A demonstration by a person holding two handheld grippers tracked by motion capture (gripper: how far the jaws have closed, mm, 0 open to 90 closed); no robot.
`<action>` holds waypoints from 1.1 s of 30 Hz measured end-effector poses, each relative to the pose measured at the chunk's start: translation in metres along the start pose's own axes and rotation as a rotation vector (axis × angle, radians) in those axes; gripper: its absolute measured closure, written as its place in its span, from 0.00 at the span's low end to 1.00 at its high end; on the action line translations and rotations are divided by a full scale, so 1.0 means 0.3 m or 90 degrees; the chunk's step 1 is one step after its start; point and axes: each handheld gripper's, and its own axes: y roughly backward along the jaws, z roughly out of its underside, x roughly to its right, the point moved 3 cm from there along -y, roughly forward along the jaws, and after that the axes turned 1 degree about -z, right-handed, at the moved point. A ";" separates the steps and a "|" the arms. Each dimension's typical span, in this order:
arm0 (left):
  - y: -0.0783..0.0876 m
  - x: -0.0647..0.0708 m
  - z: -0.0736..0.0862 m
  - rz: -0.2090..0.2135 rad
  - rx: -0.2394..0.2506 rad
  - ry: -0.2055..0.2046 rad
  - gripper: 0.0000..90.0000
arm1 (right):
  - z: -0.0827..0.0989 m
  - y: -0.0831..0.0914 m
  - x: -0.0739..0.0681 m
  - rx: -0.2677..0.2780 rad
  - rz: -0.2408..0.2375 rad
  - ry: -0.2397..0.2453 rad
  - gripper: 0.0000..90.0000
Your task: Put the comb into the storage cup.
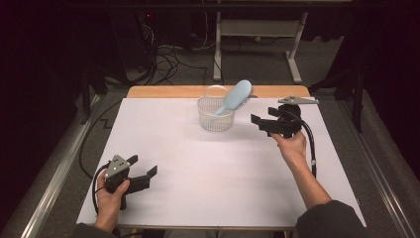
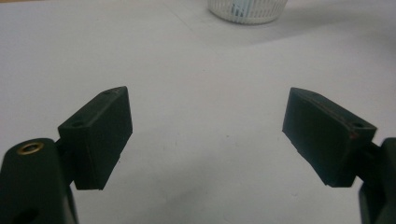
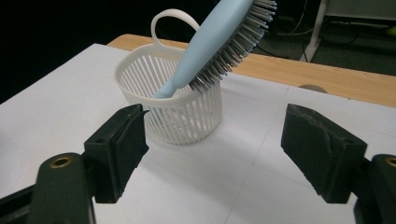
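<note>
From my seat at the controls, the pale blue plastic hairbrush [image 1: 236, 96] stands handle-down in the small white slotted plastic basket [image 1: 216, 120], which sits toward the far middle of the white surface [image 1: 198, 168]. The brush leans so its long axis runs from the handle in the basket bottom up and toward my right side, with the bristled head [image 3: 233, 49] overhanging the rim, bristles facing down and to the right.

My right claw [image 1: 261, 123] is the nearer one: it hangs just beside the basket on its right, jaws spread wide and holding nothing, pointed at the basket's side. In the right gripper view the brush head sits above and between the jaws, slightly left of centre. My left claw [image 1: 143, 171] is well apart from the basket, low at the near left of the surface, jaws also wide apart and empty.

I judge any reach for the brush falls to the right claw.

I can read no brand, label or writing anywhere.
</note>
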 end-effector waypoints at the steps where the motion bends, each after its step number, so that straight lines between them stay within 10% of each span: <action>1: -0.004 -0.001 0.000 -0.001 -0.003 -0.002 0.19 | 0.000 0.004 0.000 -0.001 0.002 -0.001 0.25; 33: 0.007 -0.004 -0.001 -0.006 0.004 -0.001 0.19 | 0.067 0.127 0.029 0.031 0.016 0.008 0.23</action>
